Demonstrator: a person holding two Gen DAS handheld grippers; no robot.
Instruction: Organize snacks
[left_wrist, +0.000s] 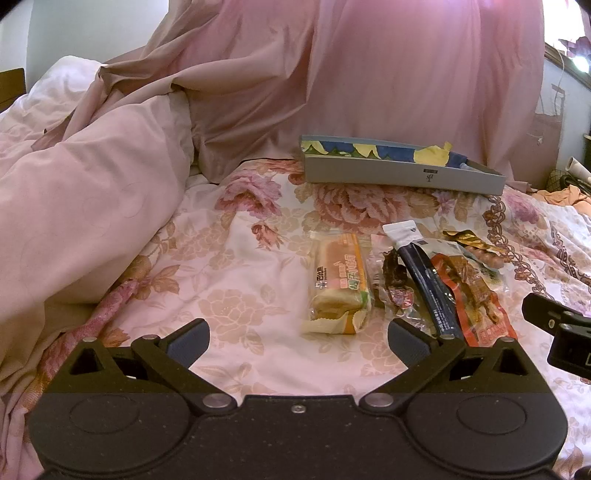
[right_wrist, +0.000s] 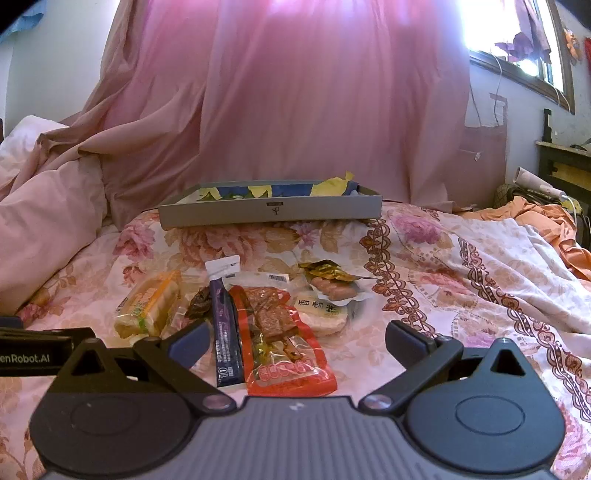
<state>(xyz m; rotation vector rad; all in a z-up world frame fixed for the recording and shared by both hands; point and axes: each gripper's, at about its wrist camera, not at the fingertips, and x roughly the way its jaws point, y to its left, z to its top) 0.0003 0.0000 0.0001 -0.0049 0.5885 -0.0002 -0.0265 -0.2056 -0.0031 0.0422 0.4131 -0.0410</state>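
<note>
Several snack packs lie in a loose pile on a floral bedspread (left_wrist: 229, 280). A wrapped cake slice (left_wrist: 338, 284) (right_wrist: 149, 304) lies leftmost, then a dark dried snack (left_wrist: 395, 284), a navy stick pack (left_wrist: 428, 284) (right_wrist: 225, 328), a red pack of brown pieces (left_wrist: 476, 295) (right_wrist: 284, 339), a white round pack (right_wrist: 325, 314) and a sausage pack (right_wrist: 332, 288). Behind them sits a shallow grey box (left_wrist: 399, 173) (right_wrist: 269, 212) with a blue and yellow lining. My left gripper (left_wrist: 297, 341) is open near the cake slice. My right gripper (right_wrist: 295, 343) is open over the red pack's near end, holding nothing.
A pink duvet (left_wrist: 92, 206) is heaped at the left. A pink curtain (right_wrist: 314, 103) hangs behind the box. Orange cloth (right_wrist: 546, 218) and a dark shelf (right_wrist: 561, 162) stand at the far right, below a window (right_wrist: 517, 33).
</note>
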